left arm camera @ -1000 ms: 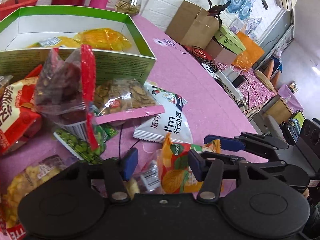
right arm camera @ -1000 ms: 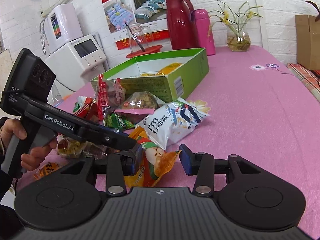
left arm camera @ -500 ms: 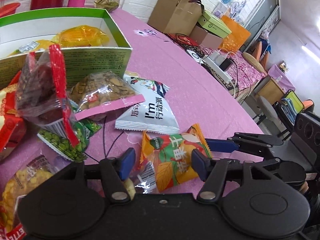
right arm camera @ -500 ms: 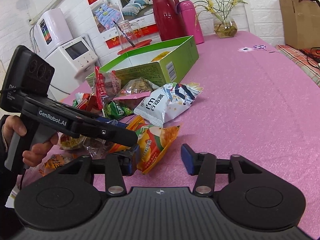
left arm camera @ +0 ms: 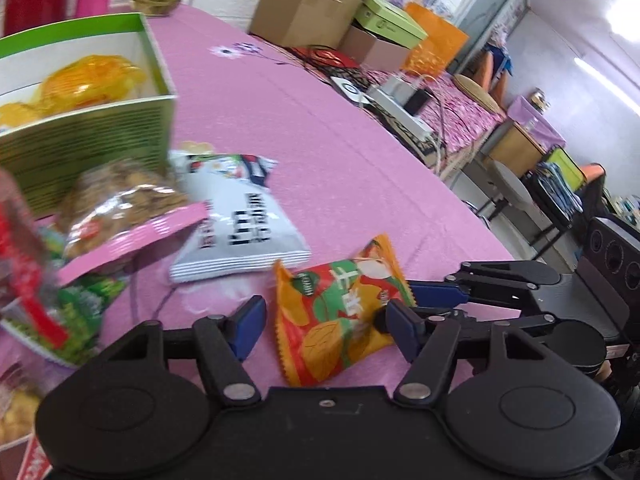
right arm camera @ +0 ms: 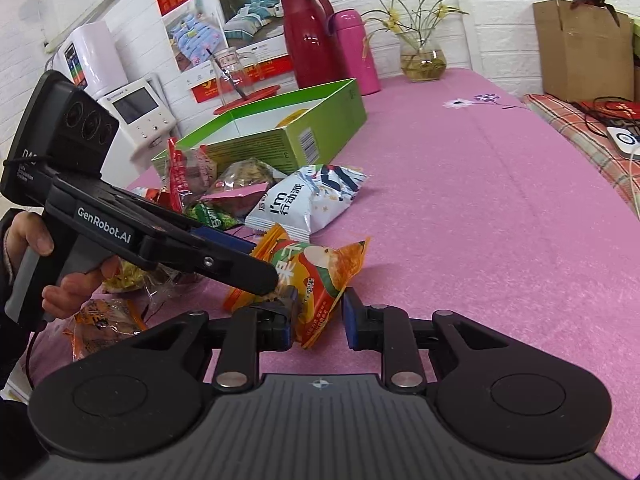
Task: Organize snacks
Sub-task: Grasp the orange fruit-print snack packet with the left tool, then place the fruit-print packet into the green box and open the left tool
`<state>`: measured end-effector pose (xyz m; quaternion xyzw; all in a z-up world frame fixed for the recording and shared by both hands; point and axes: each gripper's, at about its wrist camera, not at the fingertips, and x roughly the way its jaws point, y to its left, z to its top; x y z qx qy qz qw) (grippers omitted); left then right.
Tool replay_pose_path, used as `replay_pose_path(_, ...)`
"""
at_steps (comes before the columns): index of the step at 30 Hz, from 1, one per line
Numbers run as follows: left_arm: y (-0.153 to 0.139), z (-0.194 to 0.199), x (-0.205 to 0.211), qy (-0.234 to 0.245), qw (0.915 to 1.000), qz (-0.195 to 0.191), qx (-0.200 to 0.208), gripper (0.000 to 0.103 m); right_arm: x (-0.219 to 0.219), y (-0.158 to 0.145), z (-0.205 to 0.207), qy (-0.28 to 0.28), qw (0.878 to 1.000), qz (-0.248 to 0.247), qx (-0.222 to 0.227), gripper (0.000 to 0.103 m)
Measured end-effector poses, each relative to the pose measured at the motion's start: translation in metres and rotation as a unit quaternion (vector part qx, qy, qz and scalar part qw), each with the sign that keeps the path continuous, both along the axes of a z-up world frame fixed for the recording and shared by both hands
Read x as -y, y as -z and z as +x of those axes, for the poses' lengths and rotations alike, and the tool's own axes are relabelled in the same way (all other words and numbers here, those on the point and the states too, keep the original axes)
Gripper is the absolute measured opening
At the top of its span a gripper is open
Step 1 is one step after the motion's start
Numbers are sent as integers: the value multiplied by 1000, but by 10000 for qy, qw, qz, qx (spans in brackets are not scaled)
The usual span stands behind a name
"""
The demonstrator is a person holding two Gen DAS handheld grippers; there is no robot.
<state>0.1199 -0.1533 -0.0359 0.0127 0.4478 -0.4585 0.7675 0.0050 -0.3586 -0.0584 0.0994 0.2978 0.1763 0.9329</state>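
Note:
An orange and red snack bag (left arm camera: 340,312) lies on the pink tablecloth (left arm camera: 340,160); it also shows in the right wrist view (right arm camera: 320,276). My left gripper (left arm camera: 324,320) is open with its jaws on either side of the bag. My right gripper (right arm camera: 318,320) is open too, its jaws astride the bag's near corner from the opposite side. A green open box (left arm camera: 92,128) holding yellow snack packs (left arm camera: 88,84) stands at the back left. A pile of snack bags, among them a white bag (left arm camera: 240,224) and a clear nut bag (left arm camera: 124,204), lies in front of the box.
A red thermos (right arm camera: 308,36), a pink flask (right arm camera: 354,52) and a glass vase (right arm camera: 422,62) stand at the table's far end. Cardboard boxes (left arm camera: 308,4) and cables (left arm camera: 400,96) lie along the right side.
The orange bag has been slid out of the pile toward the open cloth. Both grippers have followed it and now straddle it from opposite sides, both still open.

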Motion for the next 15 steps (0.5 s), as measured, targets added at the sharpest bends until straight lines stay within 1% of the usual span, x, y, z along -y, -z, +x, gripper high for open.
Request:
replay_pose_path(1, 1, -1, 3, 44, 10000, 8, 21, 37, 1, 0, -1, 49, 10000, -10, 12, 41)
replay_pose_path(2, 1, -2, 5, 47, 10000, 20, 77, 33, 3, 1, -1, 73, 10000, 16, 16, 41)
replay_pose_path(3, 2, -4, 6, 23, 9999, 28, 142, 15, 5, 1, -1, 90, 9999, 58, 7, 41)
replay_pose_path(4, 3, -6, 5, -49, 9998, 42, 201, 2, 5, 2, 0, 98, 9999, 85, 1, 41)
replay_pose_path(6, 6, -6, 2, -210, 9996, 11, 196, 0, 2, 1, -1, 75, 10000, 33, 29, 40)
replay_pose_path(7, 8, -5, -1, -297, 9995, -83, 98, 0, 0, -1, -1, 52, 10000, 10, 49, 40)
replay_pose_path(9, 10, -5, -6, -448, 9987, -215, -65, 0, -3, -5, 0, 65, 10000, 4, 75, 34)
replay_pose_path(10, 8, -7, -9, -517, 9983, -254, -66, 0, -4, -9, 0, 54, 9999, 27, 120, 33)
replay_pose_path(11, 6, -10, -11, -569, 9980, -277, -18, 0, -5, -14, 0, 22, 9998, 28, 187, 30)
replay_pose_path(15, -20, -14, -29, -826, 9944, -558, 345, 0, -19, -39, 6, -214, 9975, -203, 640, 28)
